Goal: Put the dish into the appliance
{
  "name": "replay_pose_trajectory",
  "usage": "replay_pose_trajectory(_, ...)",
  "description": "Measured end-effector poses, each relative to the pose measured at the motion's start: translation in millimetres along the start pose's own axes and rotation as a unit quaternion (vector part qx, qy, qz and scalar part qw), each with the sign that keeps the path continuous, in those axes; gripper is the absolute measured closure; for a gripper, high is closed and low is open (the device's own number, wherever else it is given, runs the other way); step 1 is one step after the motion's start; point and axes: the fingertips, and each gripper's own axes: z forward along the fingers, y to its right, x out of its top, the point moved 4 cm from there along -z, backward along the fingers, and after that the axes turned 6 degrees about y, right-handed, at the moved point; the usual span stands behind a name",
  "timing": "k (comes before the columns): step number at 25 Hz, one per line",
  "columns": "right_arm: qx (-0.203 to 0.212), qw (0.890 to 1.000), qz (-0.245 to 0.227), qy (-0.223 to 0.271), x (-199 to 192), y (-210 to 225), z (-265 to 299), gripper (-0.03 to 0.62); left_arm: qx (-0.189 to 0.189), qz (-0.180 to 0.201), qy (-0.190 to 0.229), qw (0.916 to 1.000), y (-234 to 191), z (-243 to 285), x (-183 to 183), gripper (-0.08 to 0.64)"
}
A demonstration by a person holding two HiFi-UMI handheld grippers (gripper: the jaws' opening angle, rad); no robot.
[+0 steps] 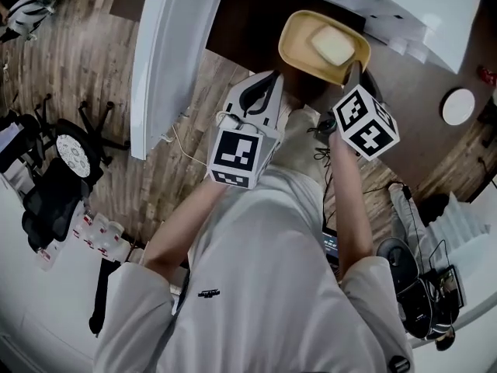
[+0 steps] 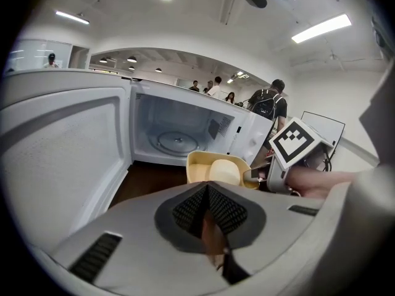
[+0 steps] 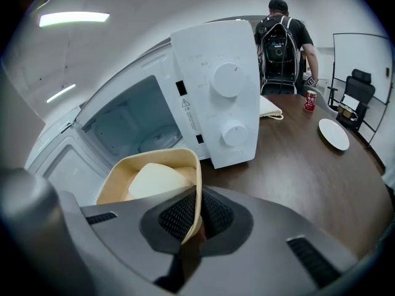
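Right gripper [image 1: 353,72] clamped on the rim of the yellow dish [image 1: 322,47], angled down, holding it over the dark wooden table [image 3: 296,165] before the white microwave [image 2: 179,128]. Door [image 1: 167,61] swung wide at left, open cavity facing the dish. Left gripper [image 1: 260,92] closed on nothing, just beside; white plate [image 1: 458,106] well apart at right.

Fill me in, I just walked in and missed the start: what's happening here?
A person holds a gripper in each hand. The right gripper is shut on the rim of a yellow dish with pale food in it, held in front of the microwave, whose door stands open. The left gripper is shut and empty. The dish is not inside yet.
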Motion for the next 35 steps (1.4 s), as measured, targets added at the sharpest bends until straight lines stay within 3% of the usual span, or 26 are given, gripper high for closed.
replay_pose_trajectory(17, 0.005, 1.0, 0.022, 0.01, 23, -61, 43, 0.589, 0.014, -0.014, 0.012, 0.9997, -51, 6, 21, 0.563)
replay_pose_trajectory(35, 0.001, 0.999, 0.027, 0.044, 61, -92, 87, 0.588, 0.015, -0.023, 0.01, 0.9996, -69, 23, 27, 0.563)
